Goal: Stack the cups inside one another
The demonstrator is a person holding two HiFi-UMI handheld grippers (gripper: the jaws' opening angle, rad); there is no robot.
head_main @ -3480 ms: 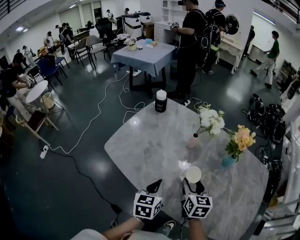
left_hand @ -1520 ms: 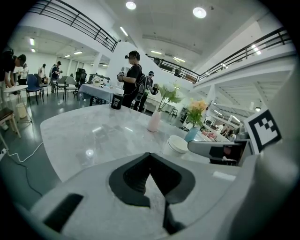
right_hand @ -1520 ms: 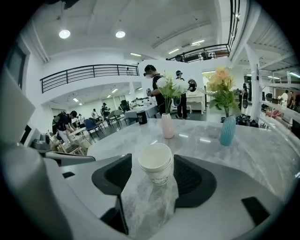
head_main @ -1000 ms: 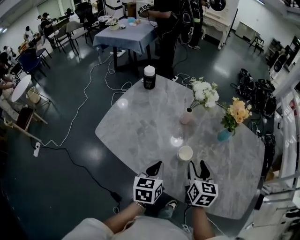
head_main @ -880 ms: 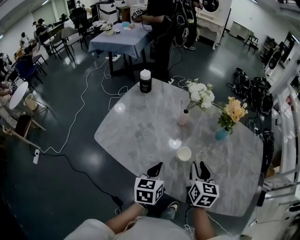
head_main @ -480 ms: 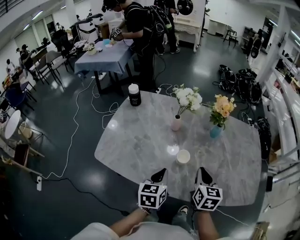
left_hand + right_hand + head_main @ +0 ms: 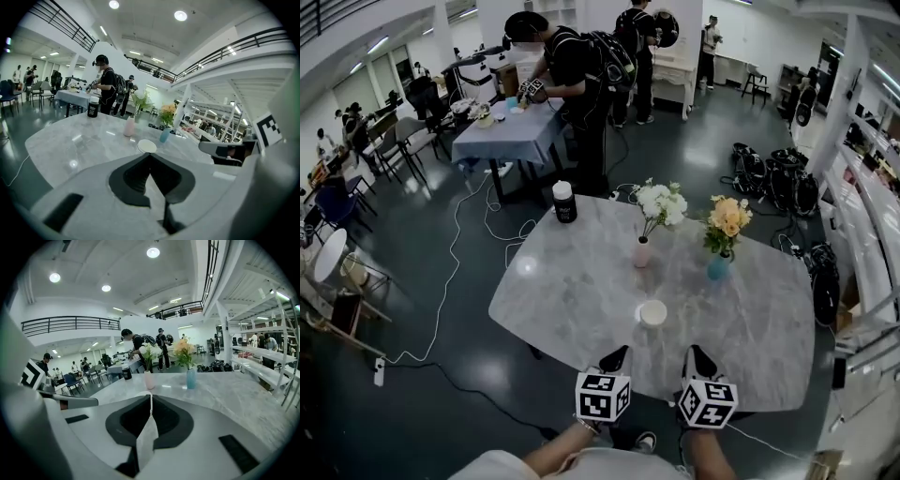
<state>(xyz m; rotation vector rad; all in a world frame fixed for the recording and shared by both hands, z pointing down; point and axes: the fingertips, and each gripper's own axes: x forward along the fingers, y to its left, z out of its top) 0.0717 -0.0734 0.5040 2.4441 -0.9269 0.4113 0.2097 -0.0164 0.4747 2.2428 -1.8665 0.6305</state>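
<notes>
A white cup [image 7: 652,313] stands alone on the grey marble table [image 7: 562,291], a little in front of both grippers. The left gripper view shows this cup [image 7: 146,146] just past my left gripper [image 7: 150,155], whose jaws meet at the tip. In the head view my left gripper [image 7: 619,352] sits near the table's front edge, below and left of the cup, shut and empty. My right gripper [image 7: 694,352] is beside it, below and right of the cup. The right gripper [image 7: 151,394] is also shut with nothing held.
A pink vase [image 7: 641,251] with white flowers and a blue vase [image 7: 717,266] with orange flowers stand beyond the cup. A dark jar with a white lid [image 7: 565,202] is at the table's far edge. People stand at a cloth-covered table [image 7: 497,131] behind; cables cross the floor.
The right gripper's jaws have closed from wide open. Both grippers have drawn back from the cup toward the table's front edge, leaving it standing alone.
</notes>
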